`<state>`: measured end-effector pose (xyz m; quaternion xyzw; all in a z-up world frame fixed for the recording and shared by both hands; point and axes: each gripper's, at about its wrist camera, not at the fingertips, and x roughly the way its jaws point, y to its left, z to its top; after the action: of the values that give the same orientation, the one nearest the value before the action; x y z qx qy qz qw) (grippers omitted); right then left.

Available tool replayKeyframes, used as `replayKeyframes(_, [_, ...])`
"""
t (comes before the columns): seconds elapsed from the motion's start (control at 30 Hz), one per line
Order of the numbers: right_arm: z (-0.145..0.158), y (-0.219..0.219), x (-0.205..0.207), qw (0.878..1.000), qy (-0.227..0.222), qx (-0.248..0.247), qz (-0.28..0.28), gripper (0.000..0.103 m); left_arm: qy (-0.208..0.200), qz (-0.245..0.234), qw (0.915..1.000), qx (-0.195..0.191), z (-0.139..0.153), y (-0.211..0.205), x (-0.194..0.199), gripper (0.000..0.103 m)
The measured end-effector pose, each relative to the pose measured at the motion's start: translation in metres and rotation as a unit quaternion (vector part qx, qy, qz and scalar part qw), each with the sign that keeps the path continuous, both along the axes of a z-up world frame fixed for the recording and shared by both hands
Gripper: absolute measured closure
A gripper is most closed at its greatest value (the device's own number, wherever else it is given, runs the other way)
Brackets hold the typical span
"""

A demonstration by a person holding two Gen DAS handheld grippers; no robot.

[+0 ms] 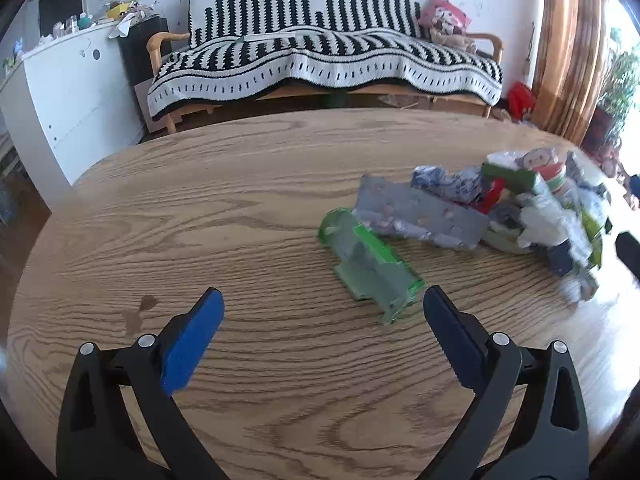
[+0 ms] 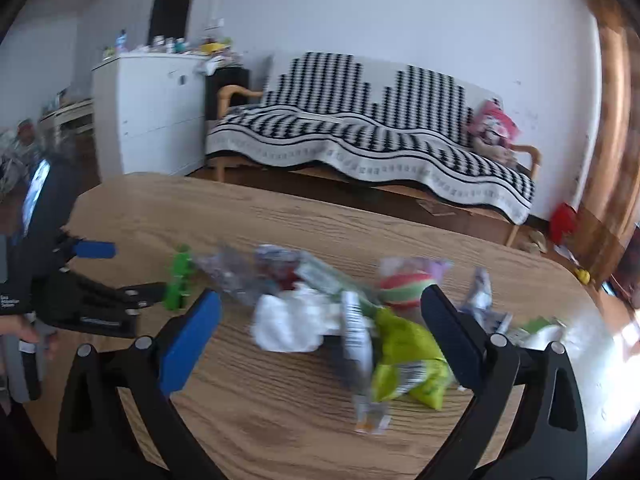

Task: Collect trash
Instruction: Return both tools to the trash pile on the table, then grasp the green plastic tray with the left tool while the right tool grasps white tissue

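A pile of trash lies on the wooden table. In the left wrist view a flattened green plastic bottle lies nearest, with a grey foil wrapper and mixed wrappers behind it to the right. My left gripper is open and empty, just short of the bottle; it also shows at the left of the right wrist view. My right gripper is open and empty over the pile: white crumpled tissue, a yellow-green bag, a silver wrapper, a red-green wrapper.
A sofa with a black-and-white blanket stands beyond the table's far edge. A white cabinet is at the left. A curtain and plants are at the right. A dark stain marks the table.
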<state>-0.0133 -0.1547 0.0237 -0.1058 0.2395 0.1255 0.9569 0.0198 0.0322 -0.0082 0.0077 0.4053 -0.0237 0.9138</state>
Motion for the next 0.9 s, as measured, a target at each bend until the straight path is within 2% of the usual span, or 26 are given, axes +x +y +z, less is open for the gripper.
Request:
replayKeyframes(0.1, [0.000, 0.014, -0.002, 1.000, -0.016, -0.009, 0.000, 0.006, -0.007, 0.000, 0.9998, -0.016, 0.002, -0.011, 0.007, 0.006])
replayKeyframes(0.23, [-0.008, 0.023, 0.003, 1.000, 0.008, -0.013, 0.006, 0.013, 0.012, 0.001, 0.9999, 0.003, -0.009, -0.026, 0.023, 0.006])
replayKeyframes(0.3, [-0.012, 0.022, 0.006, 1.000, 0.021, -0.002, 0.010, 0.021, 0.024, 0.002, 0.9997, 0.002, -0.014, -0.025, 0.031, 0.006])
replayKeyframes(0.37, [-0.013, 0.019, 0.008, 1.000, 0.024, 0.010, 0.010, 0.044, 0.026, 0.008, 0.9996, 0.001, -0.015, -0.020, 0.035, 0.006])
replayKeyframes(0.4, [-0.013, 0.017, 0.009, 1.000, 0.022, 0.008, 0.007, 0.046, 0.027, 0.012, 0.9996, 0.000, -0.015, -0.017, 0.037, 0.006])
replayKeyframes(0.63, [-0.017, 0.025, 0.016, 0.999, 0.035, 0.000, 0.012, 0.046, 0.044, 0.017, 0.9988, -0.014, -0.024, -0.006, 0.041, 0.006])
replayKeyframes(0.8, [-0.028, 0.033, 0.021, 0.998, 0.050, -0.038, 0.005, 0.047, 0.047, 0.018, 0.9984, -0.025, -0.026, -0.006, 0.044, 0.006])
replayKeyframes(0.83, [-0.031, 0.032, 0.023, 0.997, 0.056, -0.043, 0.001, 0.050, 0.052, 0.016, 0.9982, -0.024, -0.028, -0.007, 0.044, 0.006])
replayKeyframes(0.9, [-0.038, 0.029, 0.030, 0.996, 0.076, -0.045, -0.001, 0.067, 0.057, 0.012, 0.9979, -0.028, -0.028, -0.009, 0.043, 0.016])
